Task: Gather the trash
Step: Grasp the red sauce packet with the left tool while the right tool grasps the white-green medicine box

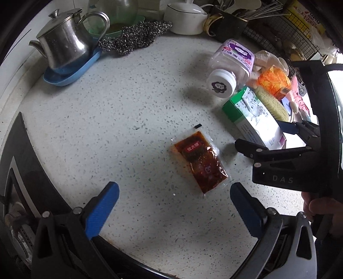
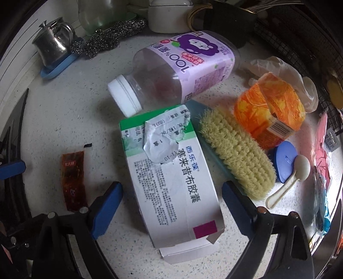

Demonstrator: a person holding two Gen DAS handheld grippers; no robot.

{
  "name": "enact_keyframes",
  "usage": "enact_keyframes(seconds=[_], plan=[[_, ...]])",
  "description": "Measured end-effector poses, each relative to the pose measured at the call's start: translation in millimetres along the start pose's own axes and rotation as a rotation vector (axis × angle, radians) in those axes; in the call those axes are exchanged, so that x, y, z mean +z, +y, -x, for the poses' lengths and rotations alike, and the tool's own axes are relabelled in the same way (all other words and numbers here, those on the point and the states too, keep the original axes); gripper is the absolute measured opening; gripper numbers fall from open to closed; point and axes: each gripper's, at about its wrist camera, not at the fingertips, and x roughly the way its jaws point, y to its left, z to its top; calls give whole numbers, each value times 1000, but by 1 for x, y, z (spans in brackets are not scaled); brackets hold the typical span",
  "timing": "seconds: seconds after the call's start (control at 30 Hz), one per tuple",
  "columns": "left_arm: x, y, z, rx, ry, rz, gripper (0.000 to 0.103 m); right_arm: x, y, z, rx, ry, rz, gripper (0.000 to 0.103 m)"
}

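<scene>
A dark red sauce packet point(image 1: 198, 163) lies flat on the speckled white counter point(image 1: 128, 107). My left gripper point(image 1: 174, 206) hangs open just above it, blue fingers wide to either side of its near end. A green-and-white medicine box point(image 2: 171, 171) lies between the open fingers of my right gripper point(image 2: 171, 193); the pads stand beside the box without pressing it. Behind the box lie an empty purple-labelled bottle point(image 2: 178, 70) on its side and a crumpled orange carton point(image 2: 270, 111). The left wrist view shows the right gripper point(image 1: 258, 133) over the box point(image 1: 253, 120).
A scrub brush point(image 2: 238, 154) leans against the box's right side, beside a blue lid point(image 2: 285, 161) and white spoon point(image 2: 287, 182). A steel teapot point(image 1: 62, 40) on a blue dish, steel wool point(image 1: 133, 38) and a white pot point(image 1: 188, 17) line the back. Stove edge point(image 1: 23, 161) at left.
</scene>
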Motion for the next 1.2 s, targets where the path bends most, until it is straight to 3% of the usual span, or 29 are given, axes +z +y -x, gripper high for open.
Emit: enact_keyframes(seconds=[0.17, 0.23, 0.3, 0.5, 0.73, 1.07, 1.2], plan=[[-8, 2, 3, 26, -4, 14, 103, 3, 9, -6, 4, -5, 19, 91], [-10, 4, 3, 33, -4, 19, 103, 1, 12, -4, 6, -23, 23, 82], [-11, 4, 4, 40, -2, 19, 103, -3, 16, 1, 8, -52, 22, 61], [-11, -5, 8, 42, -15, -7, 103, -18, 10, 12, 62, -74, -57, 60], [0, -23, -3, 27, 0, 24, 103, -48, -19, 52, 43, -104, -177, 60], [17, -31, -43, 112, 47, 124, 103, -93, -59, 88, 4, -112, -290, 60], [25, -34, -49, 147, 28, 112, 103, -104, -65, 92, 15, -109, -331, 60]])
